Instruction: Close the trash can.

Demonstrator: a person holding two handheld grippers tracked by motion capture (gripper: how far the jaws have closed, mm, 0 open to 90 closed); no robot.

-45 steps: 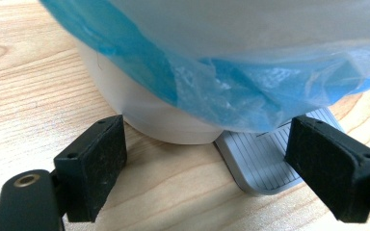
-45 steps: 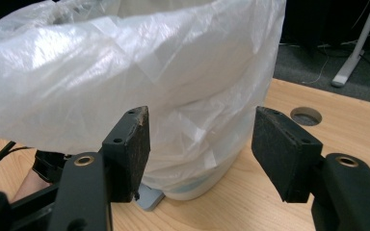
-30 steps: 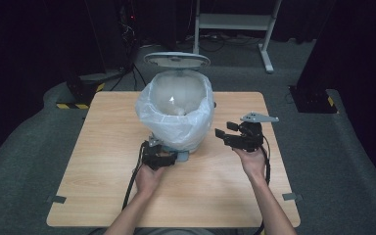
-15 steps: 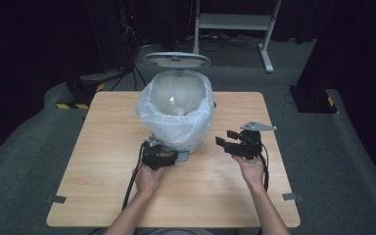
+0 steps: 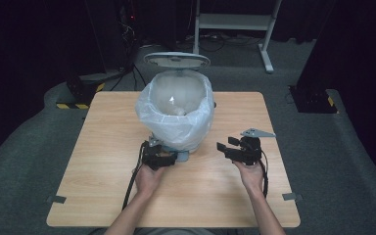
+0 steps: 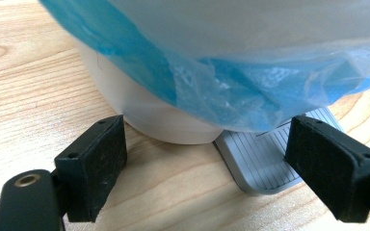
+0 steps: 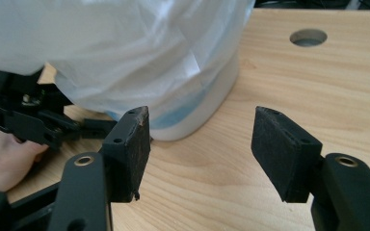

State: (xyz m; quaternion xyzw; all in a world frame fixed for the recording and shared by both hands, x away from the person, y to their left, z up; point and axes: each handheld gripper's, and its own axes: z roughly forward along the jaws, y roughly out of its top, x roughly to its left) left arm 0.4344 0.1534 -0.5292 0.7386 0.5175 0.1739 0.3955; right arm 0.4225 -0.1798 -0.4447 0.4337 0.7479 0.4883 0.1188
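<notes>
A white pedal bin lined with a pale plastic bag stands mid-table, its lid raised. My left gripper lies low at the bin's front. In the left gripper view its jaws are open, and the grey ribbed pedal lies just inside the right-hand pad, which does not press on it. The bag overhangs the bin's base. My right gripper hovers right of the bin, open with nothing between its pads, and the bin is ahead on its left.
The wooden table has bare surface left and right of the bin. A round hole is cut in the tabletop behind the bin. A white crumpled item lies inside the bag. Dark floor and equipment surround the table.
My right gripper has sunk toward the tabletop and come a little nearer the person. The left gripper and the bin have kept still.
</notes>
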